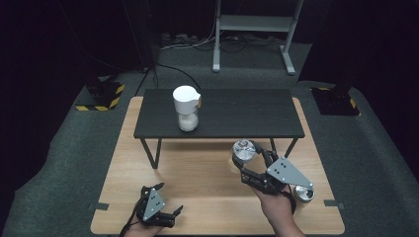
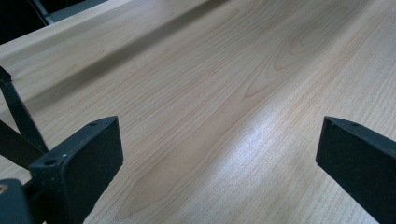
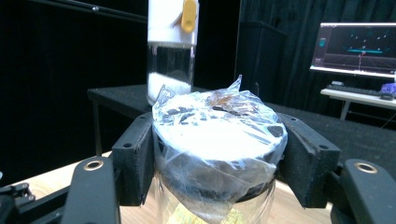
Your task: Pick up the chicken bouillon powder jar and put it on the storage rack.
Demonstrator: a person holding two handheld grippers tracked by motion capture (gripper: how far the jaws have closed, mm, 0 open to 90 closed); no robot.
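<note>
High view shows the right gripper (image 1: 248, 160) clamped on the wrapped lid of a clear jar (image 1: 243, 150), held over the wooden table (image 1: 197, 197). Plastic film (image 3: 219, 128) covers the lid, so the jar looks grasped but not yet opened or placed. The left gripper (image 1: 165, 205) rests near the table's front edge, jaws spread wide around nothing. Beyond the right gripper, a white-capped dispenser (image 1: 186, 108) stands on a black bench (image 1: 247, 116). The jar's contents are hard to make out.
</note>
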